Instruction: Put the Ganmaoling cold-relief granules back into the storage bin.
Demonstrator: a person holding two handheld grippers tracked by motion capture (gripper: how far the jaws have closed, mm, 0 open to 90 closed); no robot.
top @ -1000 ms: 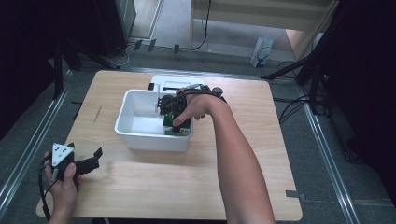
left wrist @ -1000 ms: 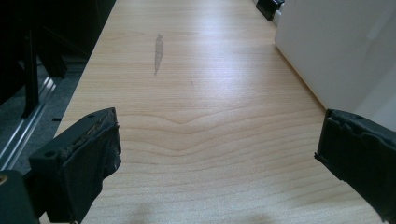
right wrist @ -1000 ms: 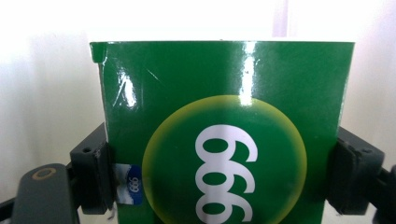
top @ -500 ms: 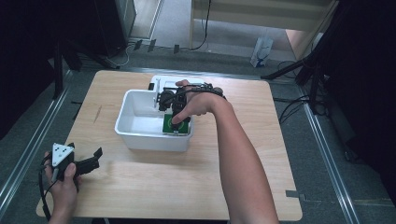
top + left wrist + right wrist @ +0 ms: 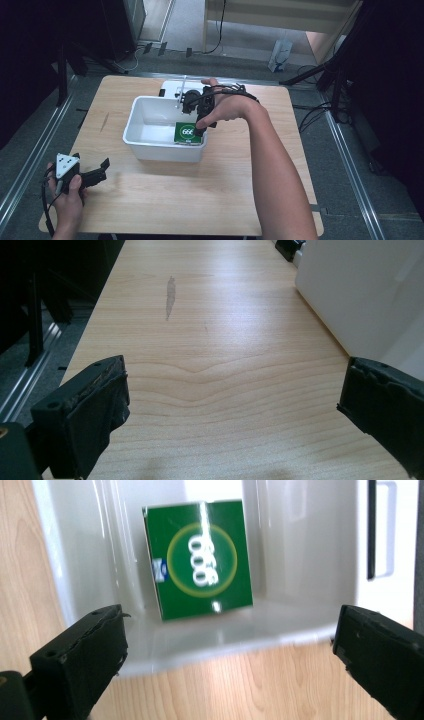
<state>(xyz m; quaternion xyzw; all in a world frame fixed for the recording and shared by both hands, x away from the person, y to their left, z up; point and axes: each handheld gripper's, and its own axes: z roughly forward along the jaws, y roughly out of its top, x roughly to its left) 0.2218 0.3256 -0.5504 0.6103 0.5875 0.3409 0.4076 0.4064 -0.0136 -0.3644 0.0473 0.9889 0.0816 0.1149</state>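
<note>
Looking down from the high view, the right gripper (image 5: 202,117) hangs over the near right corner of the white bin (image 5: 150,152) on the wooden table (image 5: 200,200); a second ago it was lower inside the bin, with the green box (image 5: 188,134) at its tips, and it has since lifted. The box now lies on the bin floor against the near wall, apart from the jaws. The left gripper (image 5: 100,172) rests at the table's near left corner, unmoved. In the left gripper view, the left gripper (image 5: 232,405) stands spread wide over bare wood, nothing between its jaws, the bin wall (image 5: 370,295) to one side. In the right gripper view, the right gripper (image 5: 230,655) has just been opening; its jaws stand released, and the box (image 5: 200,560) lies beyond them. Judgement: placement is complete; withdrawal remains.
</note>
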